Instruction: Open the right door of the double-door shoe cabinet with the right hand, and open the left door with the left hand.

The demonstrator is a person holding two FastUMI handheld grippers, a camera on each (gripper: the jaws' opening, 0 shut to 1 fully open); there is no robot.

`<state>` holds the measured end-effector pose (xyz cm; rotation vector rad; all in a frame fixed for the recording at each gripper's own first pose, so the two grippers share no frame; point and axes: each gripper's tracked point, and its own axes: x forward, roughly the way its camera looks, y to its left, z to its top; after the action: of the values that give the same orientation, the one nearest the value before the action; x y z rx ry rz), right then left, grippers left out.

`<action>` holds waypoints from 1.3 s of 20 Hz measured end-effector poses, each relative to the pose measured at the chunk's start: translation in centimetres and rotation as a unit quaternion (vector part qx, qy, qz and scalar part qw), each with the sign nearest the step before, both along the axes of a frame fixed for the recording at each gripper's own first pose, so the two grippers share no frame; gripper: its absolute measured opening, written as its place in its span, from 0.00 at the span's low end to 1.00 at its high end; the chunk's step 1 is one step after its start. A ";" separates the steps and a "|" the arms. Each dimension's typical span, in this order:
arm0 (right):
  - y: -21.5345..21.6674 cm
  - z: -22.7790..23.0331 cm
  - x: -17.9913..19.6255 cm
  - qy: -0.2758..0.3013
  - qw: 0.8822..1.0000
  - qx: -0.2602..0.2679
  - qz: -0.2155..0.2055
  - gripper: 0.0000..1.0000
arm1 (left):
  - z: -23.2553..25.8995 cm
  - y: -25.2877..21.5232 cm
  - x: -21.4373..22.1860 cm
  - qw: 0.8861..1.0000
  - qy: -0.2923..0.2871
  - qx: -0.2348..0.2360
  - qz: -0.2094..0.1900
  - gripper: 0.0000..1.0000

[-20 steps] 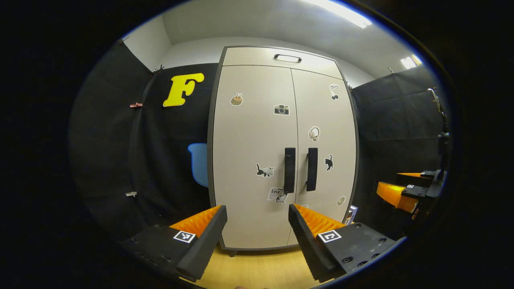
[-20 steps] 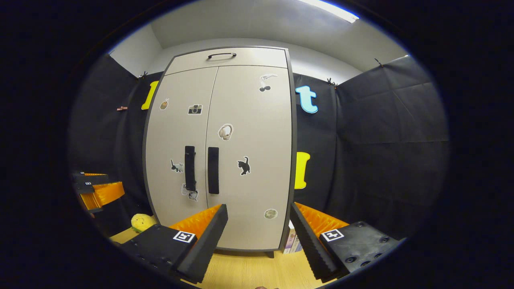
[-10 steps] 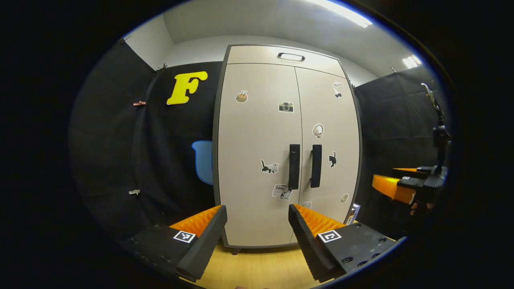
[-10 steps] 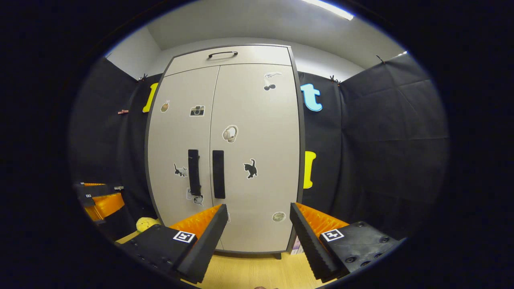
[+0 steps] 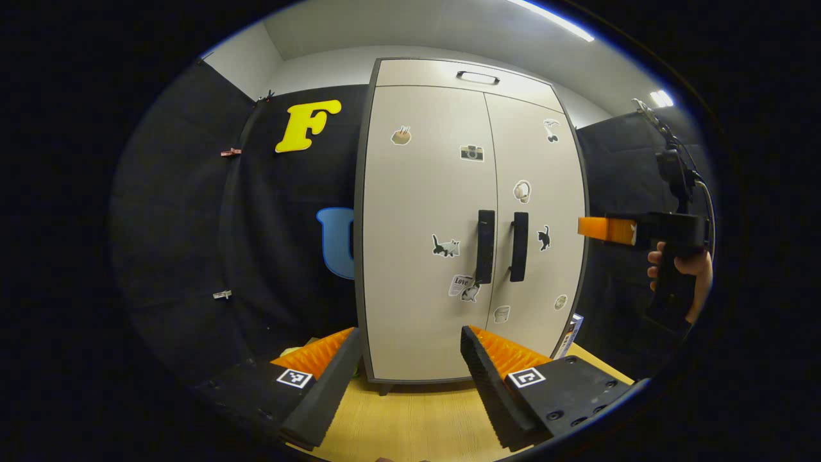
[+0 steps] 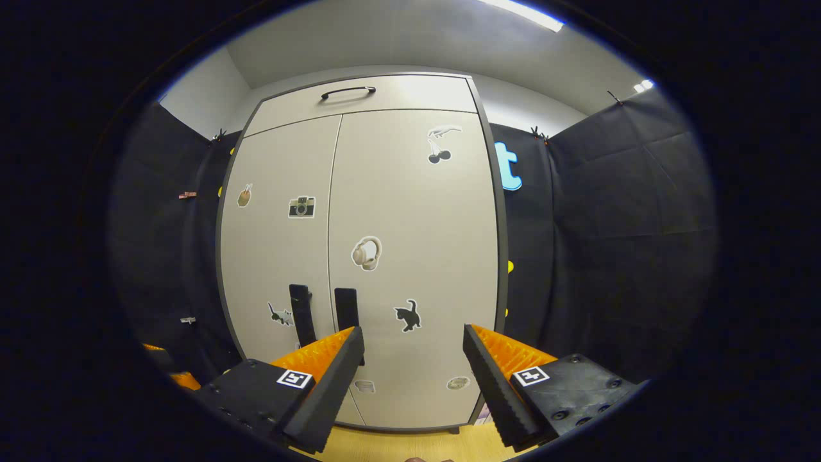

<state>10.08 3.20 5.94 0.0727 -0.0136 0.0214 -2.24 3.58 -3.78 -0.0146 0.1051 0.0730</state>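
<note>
A beige double-door shoe cabinet [image 5: 423, 212] [image 6: 410, 212] stands ahead, both doors closed. Two black vertical handles sit side by side at the seam: the left door's handle [image 5: 485, 246] [image 6: 301, 313] and the right door's handle [image 5: 518, 246] [image 6: 347, 309]. My left gripper [image 5: 410, 337] is open, low, well short of the doors. My right gripper [image 6: 414, 337] is open too, raised near the right door, its left finger [image 6: 324, 378] covering the lower end of the right handle. In the left gripper view, the right gripper [image 5: 616, 230] shows at the right, held by a hand [image 5: 686, 273].
A drawer front with a black handle [image 5: 478, 77] [image 6: 348, 92] tops the cabinet. Stickers dot both doors. Black cloth walls close in on both sides. Wooden floor [image 5: 417, 417] lies below. A small box [image 5: 571, 333] leans by the cabinet's right foot.
The right gripper has risen and moved nearer the cabinet; the doors look larger in its view. The left gripper view has drifted so the cabinet sits further right. Both doors stay closed.
</note>
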 end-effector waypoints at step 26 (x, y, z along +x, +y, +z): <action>9.8 -5.6 11.7 0.091 0.994 -0.032 0.045 0.56 | -3.6 6.7 -1.5 0.998 0.035 -0.023 0.052 0.95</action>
<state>21.74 13.01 0.36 0.0099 0.1721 0.1056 -3.71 10.29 -7.41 -0.0644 0.1753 0.1757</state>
